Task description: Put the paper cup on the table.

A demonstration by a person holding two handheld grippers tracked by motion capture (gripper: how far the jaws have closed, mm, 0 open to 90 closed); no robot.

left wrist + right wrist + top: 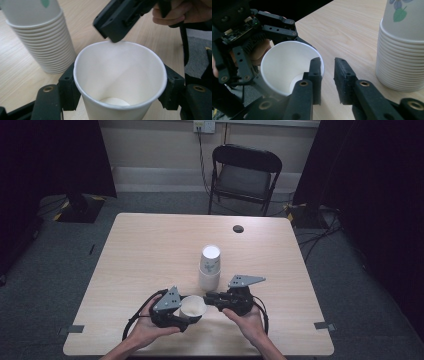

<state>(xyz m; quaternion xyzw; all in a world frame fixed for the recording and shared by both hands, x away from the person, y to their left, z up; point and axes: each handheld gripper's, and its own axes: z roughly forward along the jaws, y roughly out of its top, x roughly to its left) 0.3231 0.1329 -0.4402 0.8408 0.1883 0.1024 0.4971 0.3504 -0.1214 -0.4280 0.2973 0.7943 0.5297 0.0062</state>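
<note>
A white paper cup (192, 306) (120, 70) is held upright just above the table near its front edge. My left gripper (190, 315) is shut on it, and its fingers (68, 90) press the cup's wall from both sides. My right gripper (327, 80) (207, 297) faces it from the right with its jaws a little apart and nothing between the pads. One of its fingertips (315, 72) sits at the cup's rim (284, 65). A tall stack of paper cups (210, 267) (37, 32) (402, 55) stands just behind the two grippers.
The light wooden table (150, 250) has a small dark round hole (238, 228) near its far edge. A black folding chair (245, 175) stands behind the table. Cables lie on the grey floor at both sides.
</note>
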